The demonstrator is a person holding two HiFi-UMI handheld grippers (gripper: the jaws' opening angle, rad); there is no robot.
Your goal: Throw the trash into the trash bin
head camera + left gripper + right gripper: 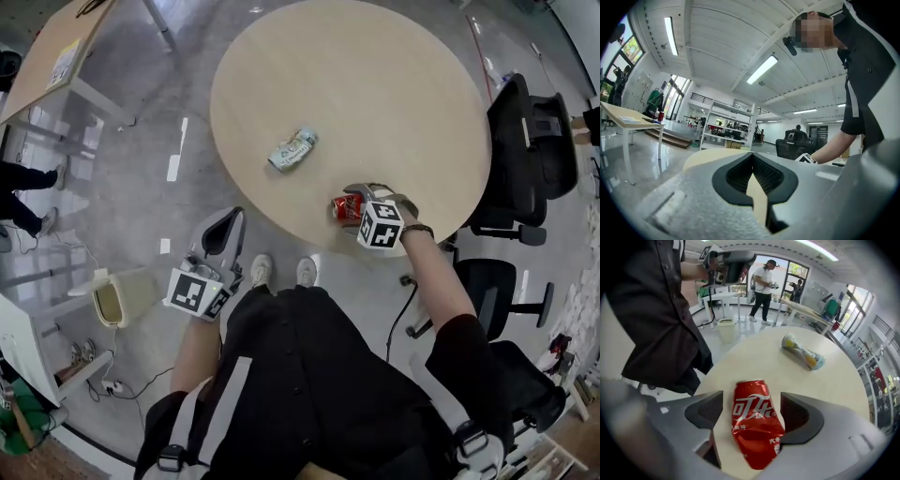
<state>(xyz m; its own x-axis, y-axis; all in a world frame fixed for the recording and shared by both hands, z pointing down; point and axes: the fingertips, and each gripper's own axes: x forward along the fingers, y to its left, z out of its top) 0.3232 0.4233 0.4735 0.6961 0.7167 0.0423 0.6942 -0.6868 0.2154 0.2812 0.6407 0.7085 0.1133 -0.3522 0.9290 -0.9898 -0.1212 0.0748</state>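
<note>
1. The right tool (752, 411) is pointing steeply down at the round counter (375, 84), with its 2 jaws standing spread wide.
2. A crushed red can (345, 208) is lying on the counter directly between those jaws. A gap is showing between the can and the pad on each side, so the tool is not pinching it.
3. The can is lying lengthwise along the slot between the jaws, close to the counter's edge nearest the person.
4. A crumpled bottle (292, 149) is lying on the counter beyond the right tool's tips, well apart from the can.
5. The left tool (228, 217) is hanging off the counter, just beside its edge and above the floor (169, 112). Its jaws are pressing together with nothing between them.
6. The cream trash bin (117, 295) is standing on the floor on the left tool's outer side, away from the right tool, with its top open.
7. 2 black office chairs (530, 150) are standing on the right tool's outer side, just beside the counter.
</note>
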